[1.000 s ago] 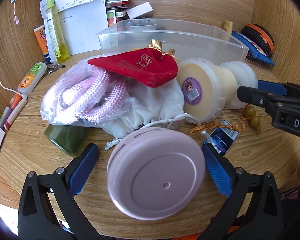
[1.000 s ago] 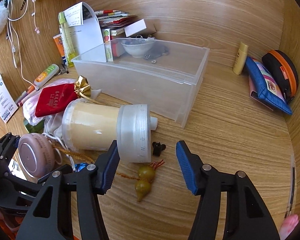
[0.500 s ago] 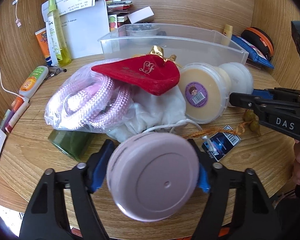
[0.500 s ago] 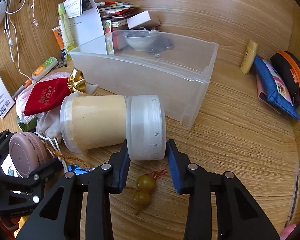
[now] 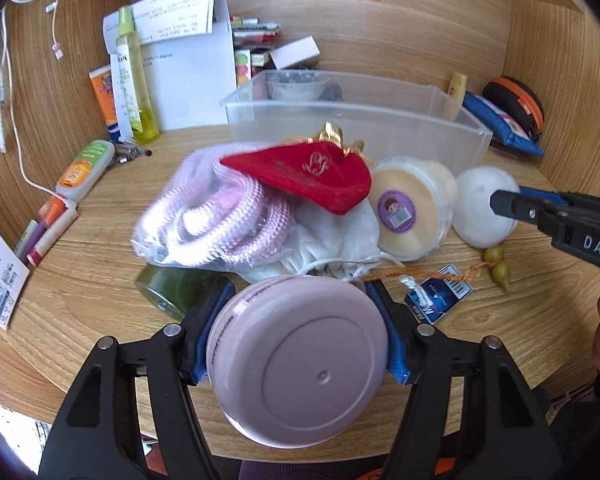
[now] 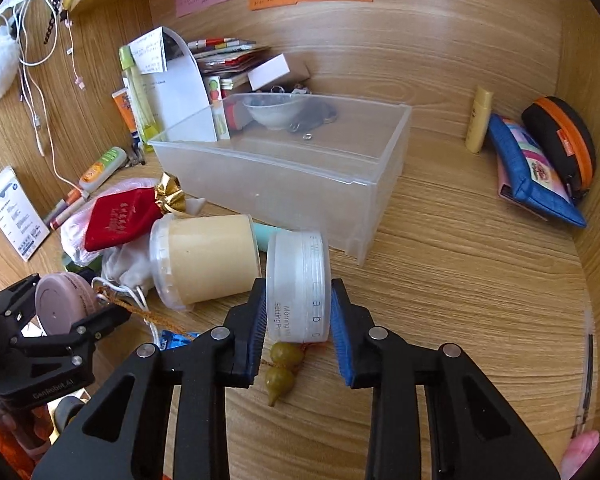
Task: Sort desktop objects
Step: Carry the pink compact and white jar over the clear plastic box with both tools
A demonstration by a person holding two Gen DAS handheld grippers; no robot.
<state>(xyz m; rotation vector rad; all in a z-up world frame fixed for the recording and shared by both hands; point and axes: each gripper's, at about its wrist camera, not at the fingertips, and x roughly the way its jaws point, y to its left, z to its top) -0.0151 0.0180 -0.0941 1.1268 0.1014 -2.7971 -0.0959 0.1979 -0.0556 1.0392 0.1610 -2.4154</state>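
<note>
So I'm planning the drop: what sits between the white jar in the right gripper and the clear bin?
Only a teal object poking out behind the white jar, with bare desk beside it, up to the clear bin, in the right wrist view.

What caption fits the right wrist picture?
Right hand-held gripper clamps a round white plastic jar beside a clear plastic bin.

Desk clutter ahead of both claws

The left claw (image 5: 298, 338) has a round case (image 5: 300, 360) between its fingers; just ahead lies a rope bag (image 5: 216, 216), a pouch (image 5: 308, 174) on top. The right claw (image 6: 298, 326) has a jar (image 6: 298, 286) between its fingers, a tub (image 6: 206, 258) at its left, beads (image 6: 282, 368) beneath, a bin (image 6: 300, 184) behind with a bowl (image 6: 274, 110) inside.
</note>
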